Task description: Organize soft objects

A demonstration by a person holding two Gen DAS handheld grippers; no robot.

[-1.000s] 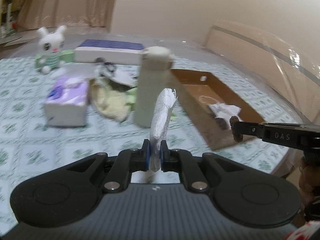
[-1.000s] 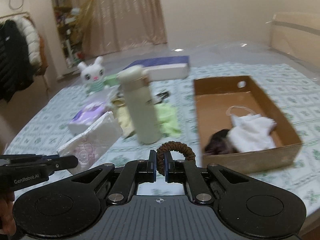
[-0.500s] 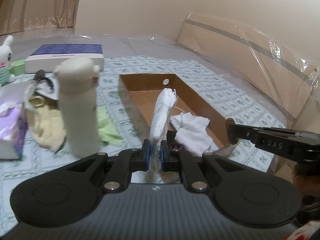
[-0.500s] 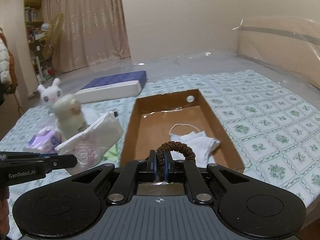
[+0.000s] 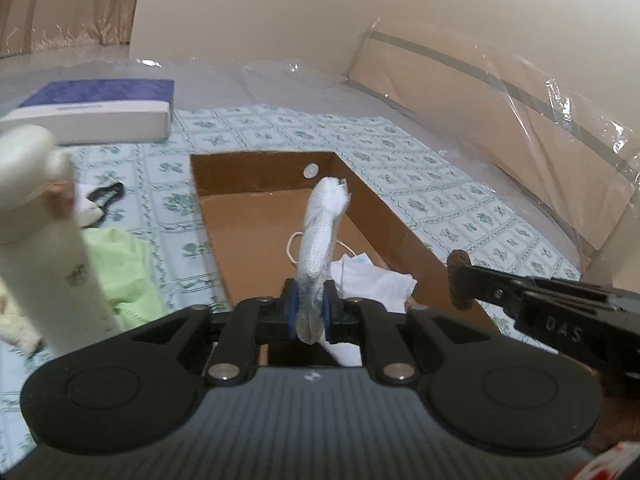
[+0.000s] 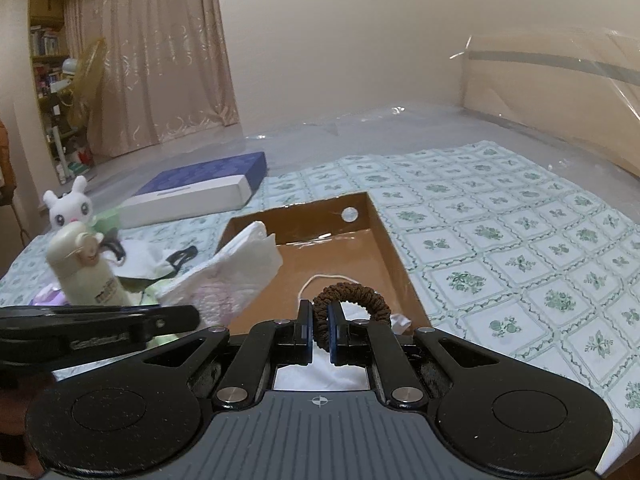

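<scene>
Left tool (image 5: 308, 312): its jaws have just been easing apart, yet the white padded packet (image 5: 320, 232) stands between the blue pads, which touch its lower end; the packet rises upright over the near part of the box.
Right tool (image 6: 319, 332): clenched on the brown scrunchie (image 6: 352, 300), whose loop arches out toward 1 o'clock from the pads, above the near end of the box.
Cardboard box (image 6: 384, 240): open and shallow, lying on the green-patterned bedspread (image 6: 520, 240), with a round hole in its far wall.
Inside the box: a white face mask (image 5: 372, 280) with its ear loop lies at the near end, below both tools.
Cream bottle (image 5: 44, 240): upright on the bedspread at 9 o'clock of the box in the left wrist view, apart from it.
Green cloth (image 5: 120, 268): crumpled on the bedspread between the bottle and the box.
Blue-topped flat box (image 6: 200, 188): at 11 o'clock beyond the cardboard box, well apart.
Plush rabbit (image 6: 68, 208): behind the bottle at 10 o'clock in the right wrist view.
Black hair clip (image 5: 106, 194): on the bedspread behind the green cloth.
</scene>
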